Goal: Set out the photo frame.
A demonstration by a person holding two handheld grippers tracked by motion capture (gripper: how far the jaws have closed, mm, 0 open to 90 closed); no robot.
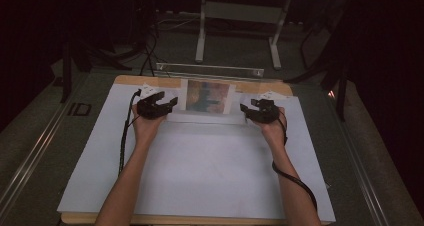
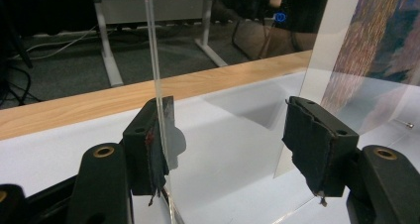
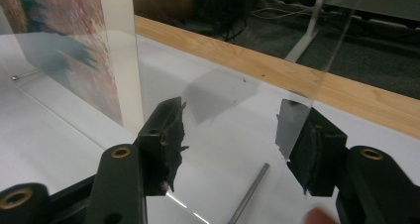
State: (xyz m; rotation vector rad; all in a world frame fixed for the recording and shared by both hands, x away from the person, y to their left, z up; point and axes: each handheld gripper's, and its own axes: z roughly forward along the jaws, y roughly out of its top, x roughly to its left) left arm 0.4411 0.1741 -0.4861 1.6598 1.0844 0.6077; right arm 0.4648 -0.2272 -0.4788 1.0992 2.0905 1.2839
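Note:
A clear acrylic sheet (image 1: 210, 70) stands upright across the far part of the table, with a colourful picture (image 1: 207, 97) on white-bordered paper standing behind its middle. My left gripper (image 1: 159, 106) is at the sheet's left end, jaws wide apart. The sheet's edge (image 2: 157, 85) runs just in front of one pad (image 2: 153, 149); the other pad (image 2: 312, 140) stands clear of it. My right gripper (image 1: 257, 109) is at the right end, also wide. There the sheet's edge (image 3: 304, 85) lies by one pad (image 3: 312, 154), and the picture (image 3: 74, 50) rises past the other jaw.
White paper (image 1: 200, 166) covers the wooden tabletop (image 1: 125, 80). A thin metal rod (image 3: 250, 192) lies on the paper between the right jaws, and a small pin (image 2: 406, 125) lies near the picture. Table legs (image 1: 201, 31) and cables stand on the floor beyond.

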